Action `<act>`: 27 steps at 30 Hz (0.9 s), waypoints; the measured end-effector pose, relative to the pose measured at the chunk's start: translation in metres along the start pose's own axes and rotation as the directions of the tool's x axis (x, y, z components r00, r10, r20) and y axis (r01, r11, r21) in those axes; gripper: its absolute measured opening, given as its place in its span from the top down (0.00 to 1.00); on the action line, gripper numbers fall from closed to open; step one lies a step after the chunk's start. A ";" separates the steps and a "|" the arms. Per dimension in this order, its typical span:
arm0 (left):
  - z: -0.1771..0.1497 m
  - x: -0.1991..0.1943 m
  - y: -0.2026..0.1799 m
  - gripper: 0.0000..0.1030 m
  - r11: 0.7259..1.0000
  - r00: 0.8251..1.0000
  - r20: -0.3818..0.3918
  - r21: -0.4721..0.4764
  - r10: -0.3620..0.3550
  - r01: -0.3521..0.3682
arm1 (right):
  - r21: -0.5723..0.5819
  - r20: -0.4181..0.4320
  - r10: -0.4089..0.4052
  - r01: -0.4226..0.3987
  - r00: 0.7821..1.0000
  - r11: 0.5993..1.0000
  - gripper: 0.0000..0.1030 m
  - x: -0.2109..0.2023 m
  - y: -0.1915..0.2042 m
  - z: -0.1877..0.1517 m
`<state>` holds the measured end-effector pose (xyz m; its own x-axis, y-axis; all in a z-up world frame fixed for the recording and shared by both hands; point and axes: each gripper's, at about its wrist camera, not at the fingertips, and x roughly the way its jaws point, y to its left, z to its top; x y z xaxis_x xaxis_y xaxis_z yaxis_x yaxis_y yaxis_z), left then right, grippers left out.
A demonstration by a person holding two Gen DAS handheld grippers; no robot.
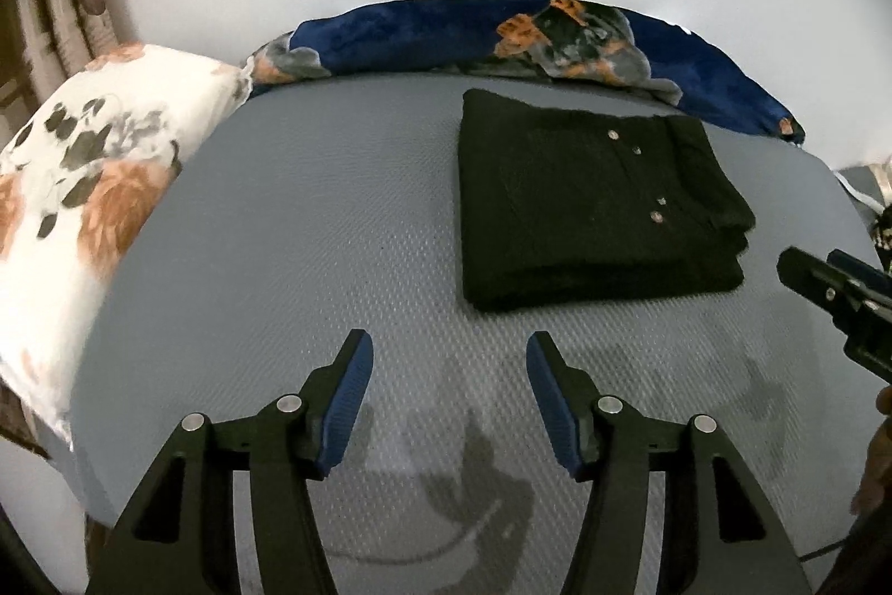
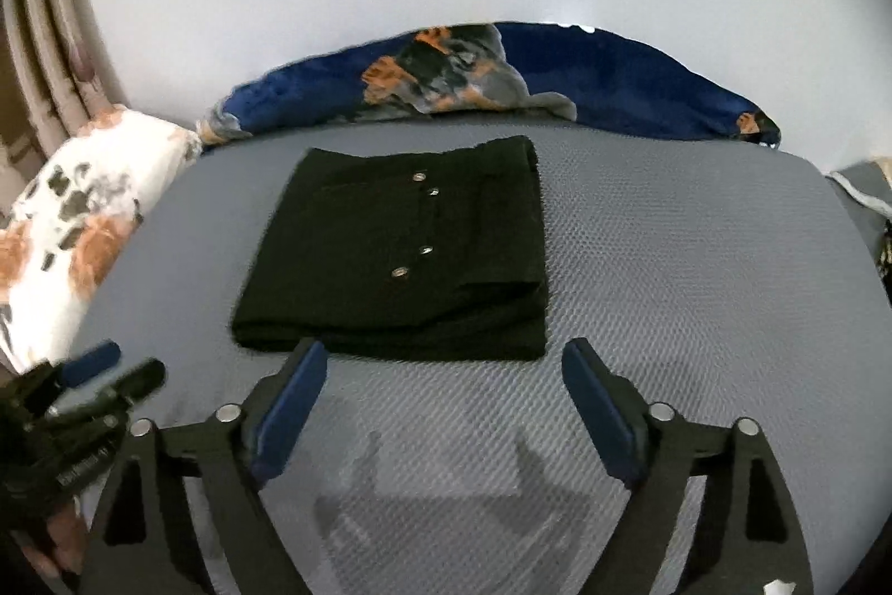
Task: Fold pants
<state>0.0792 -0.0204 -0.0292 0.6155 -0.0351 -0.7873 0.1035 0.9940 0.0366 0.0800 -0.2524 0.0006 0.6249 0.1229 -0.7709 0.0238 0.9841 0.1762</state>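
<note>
left gripper (image 1: 449,352): blue pads (image 1: 348,402) stand apart, nothing between them, only bare grey mattress cover (image 1: 279,232) under the gap. right gripper (image 2: 446,366): set wider than the left, also empty; its left fingertip overlaps the near edge of the pants in the picture, but whether it touches cloth cannot be told.

pants (image 2: 401,249), black: a squat stacked rectangle of several layers, edges roughly squared, four metal studs face up. they lie flat on the mattress cover, nearer the far side, just short of the blue floral blanket (image 1: 557,37) bunched along the wall. white floral pillow (image 1: 83,177) well off to the left.

why so, as a judgement: both tools empty and apart from the bundle reads as folding done or nearly done, with the cloth left to sit on its own.

pose: both grippers tilt down toward the bed from the near side, shadows falling beneath them. each shows at the edge of the other's view, side by side. part of a hand (image 2: 56,545) shows behind the left tool.
</note>
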 end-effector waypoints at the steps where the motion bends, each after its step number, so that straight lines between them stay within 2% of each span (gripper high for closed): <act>1: -0.005 -0.004 -0.002 0.43 1.000 1.000 0.005 0.008 0.005 -0.005 | 0.005 0.014 0.001 -0.001 1.000 1.000 0.15 -0.005 0.002 -0.005; 9: -0.025 -0.021 -0.003 0.43 1.000 1.000 0.012 0.000 0.016 -0.016 | -0.020 0.041 -0.005 0.006 0.999 1.000 0.14 -0.021 0.021 -0.026; 27: -0.030 -0.032 -0.005 0.43 1.000 0.999 0.039 0.002 0.028 -0.028 | -0.055 0.024 -0.011 0.012 1.000 0.998 0.14 -0.027 0.034 -0.041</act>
<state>0.0357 -0.0215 -0.0222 0.6484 -0.0117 -0.7612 0.0880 0.9943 0.0596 0.0316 -0.2174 0.0023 0.6433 0.1091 -0.7578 -0.0119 0.9911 0.1327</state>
